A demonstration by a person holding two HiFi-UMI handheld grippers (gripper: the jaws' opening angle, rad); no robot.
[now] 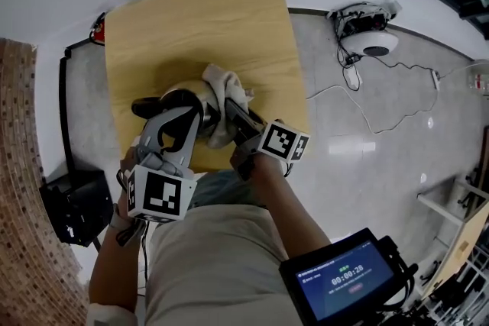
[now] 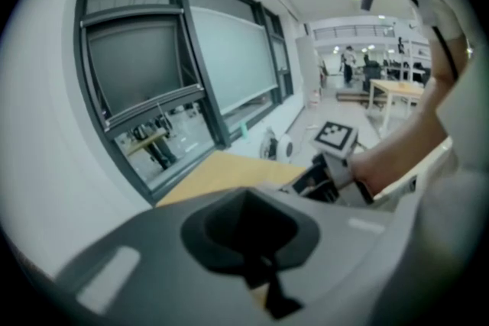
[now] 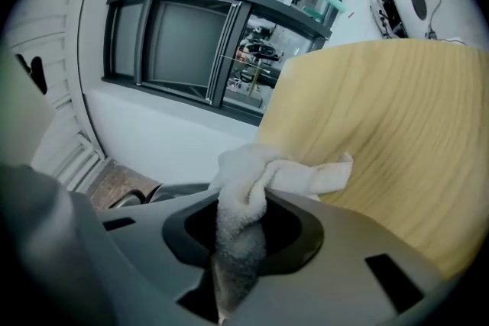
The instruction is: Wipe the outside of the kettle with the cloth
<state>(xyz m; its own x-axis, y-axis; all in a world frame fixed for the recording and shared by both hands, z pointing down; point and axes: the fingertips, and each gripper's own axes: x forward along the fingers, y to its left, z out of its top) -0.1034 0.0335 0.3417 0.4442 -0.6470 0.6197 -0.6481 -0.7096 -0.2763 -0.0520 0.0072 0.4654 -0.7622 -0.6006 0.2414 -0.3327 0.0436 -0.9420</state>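
Note:
A steel kettle (image 1: pixel 182 95) with a black handle (image 1: pixel 145 107) stands near the front edge of the wooden table (image 1: pixel 199 19). A white cloth (image 1: pixel 225 88) lies bunched against its right side. My right gripper (image 1: pixel 229 112) is shut on the cloth (image 3: pixel 260 179), which runs down the seam of the jaws (image 3: pixel 237 256); the kettle (image 3: pixel 134 197) shows just left of it. My left gripper (image 1: pixel 187 122) reaches over the kettle's near side. Its jaws (image 2: pixel 263 271) stand together, with a thin dark piece in the seam that I cannot identify.
On the floor to the right lies a white round device (image 1: pixel 367 30) with trailing cables. A black box (image 1: pixel 76 206) sits on the floor at the left, by a brick wall. A tablet (image 1: pixel 348 279) showing a timer hangs at the lower right.

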